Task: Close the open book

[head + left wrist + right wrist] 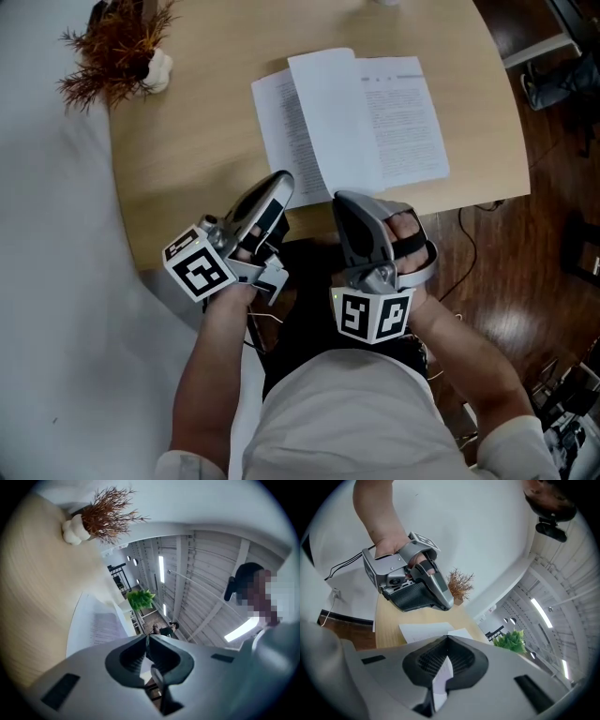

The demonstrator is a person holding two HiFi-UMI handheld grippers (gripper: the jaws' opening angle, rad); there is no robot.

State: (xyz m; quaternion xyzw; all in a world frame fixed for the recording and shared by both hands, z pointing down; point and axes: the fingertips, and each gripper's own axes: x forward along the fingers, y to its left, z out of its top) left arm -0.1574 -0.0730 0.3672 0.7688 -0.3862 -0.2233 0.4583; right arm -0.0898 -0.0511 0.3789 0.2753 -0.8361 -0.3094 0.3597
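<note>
An open book [398, 117] lies on the wooden table [187, 159], with one page [328, 117] standing up over its left half. Both grippers hover at the table's near edge, just short of the book. My left gripper [284, 178] is shut and points toward the book's near left corner. My right gripper [342, 199] is shut too, its tips level with the book's near edge. From the left gripper view the book [96, 625] is ahead of the closed tips [147, 637]. The right gripper view has the book [424, 632] beyond its tips [447, 637], and the left gripper [412, 585] above.
A dried-plant ornament in a white pot [122, 52] stands at the table's far left corner. Wooden floor [525, 253] with cables lies to the right of the table. A white surface [56, 234] borders the table on the left.
</note>
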